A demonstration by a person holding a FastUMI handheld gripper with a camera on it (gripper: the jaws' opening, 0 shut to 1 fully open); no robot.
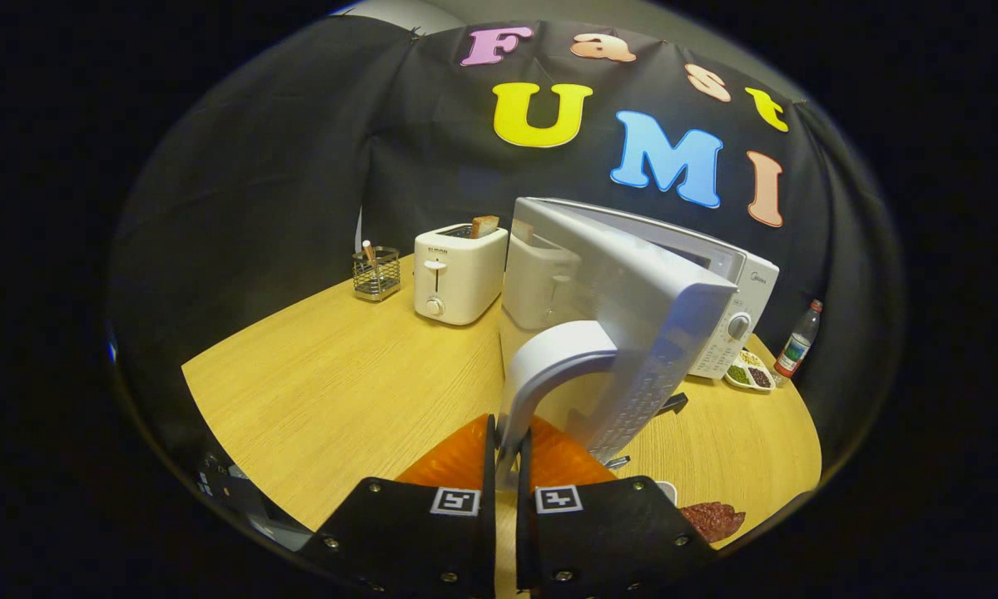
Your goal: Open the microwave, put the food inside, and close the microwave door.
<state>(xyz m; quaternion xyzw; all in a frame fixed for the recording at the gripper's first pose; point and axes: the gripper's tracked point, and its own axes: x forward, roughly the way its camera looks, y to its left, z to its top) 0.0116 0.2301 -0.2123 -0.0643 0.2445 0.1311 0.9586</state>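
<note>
The white microwave (pixel 736 287) stands on the wooden table (pixel 332 391) with its door (pixel 623 291) swung well out toward me. My gripper (pixel 507 449) is shut on the door's curved white handle (pixel 548 358), one finger pressing on each side of its lower end. A plate with dark red food (pixel 715 517) lies on the table just to the right of my fingers, partly hidden behind them. The microwave's dial (pixel 739 324) and control panel show beyond the door's edge.
A white toaster (pixel 457 273) with a slice of bread in it stands left of the microwave, with a wire basket (pixel 376 273) further left. A small dish of spices (pixel 750 373) and a bottle (pixel 799 339) sit to the right of the microwave.
</note>
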